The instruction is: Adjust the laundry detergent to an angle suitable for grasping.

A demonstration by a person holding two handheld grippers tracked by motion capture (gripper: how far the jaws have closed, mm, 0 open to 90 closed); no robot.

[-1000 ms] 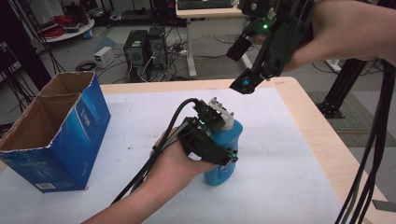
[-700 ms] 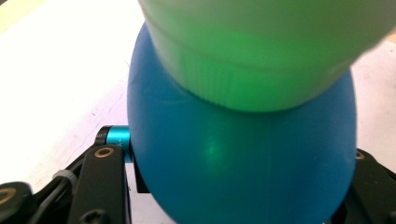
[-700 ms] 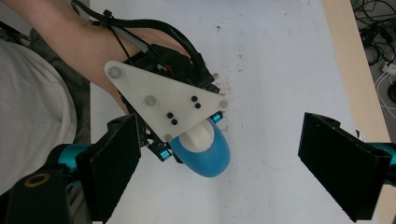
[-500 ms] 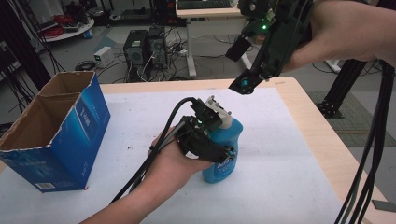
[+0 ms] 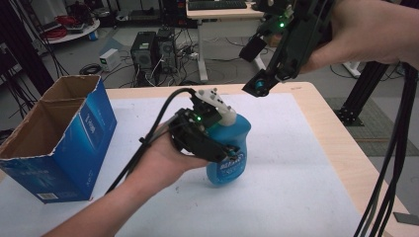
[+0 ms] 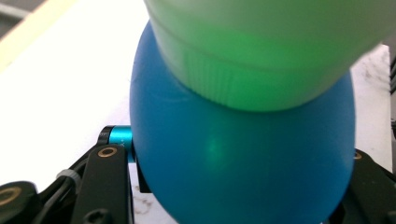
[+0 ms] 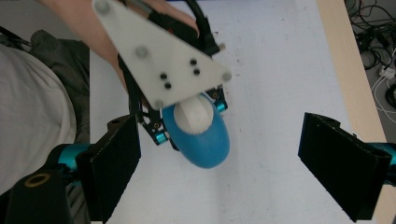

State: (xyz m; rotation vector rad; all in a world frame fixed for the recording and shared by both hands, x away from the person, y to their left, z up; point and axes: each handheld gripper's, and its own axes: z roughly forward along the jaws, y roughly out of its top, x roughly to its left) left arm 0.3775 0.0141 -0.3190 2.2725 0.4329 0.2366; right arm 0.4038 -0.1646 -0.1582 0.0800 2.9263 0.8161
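The blue bottle [image 5: 230, 153] is clamped by the left gripper [image 5: 225, 150] over the white tabletop [image 5: 306, 187]; an opened blue carton [image 5: 59, 133] is set well left, while the right gripper [image 5: 269, 81] is held released above

Open blue cardboard box [image 5: 54, 140] at the left of the high view, brown inside, flaps up, standing on the white table covering [image 5: 306, 177] — set apart from the middle of the frame. Light wooden table edge [image 5: 341, 133] along the right side, also seen at the upper right of the right gripper view [image 7: 338, 51]. Beyond the table, at the top centre — dark computer towers [image 5: 153, 52] on the grey floor among tangled cables. White desk with a keyboard [image 5: 217, 6] at the top edge. Black metal stand legs [image 5: 358, 98] at the right.
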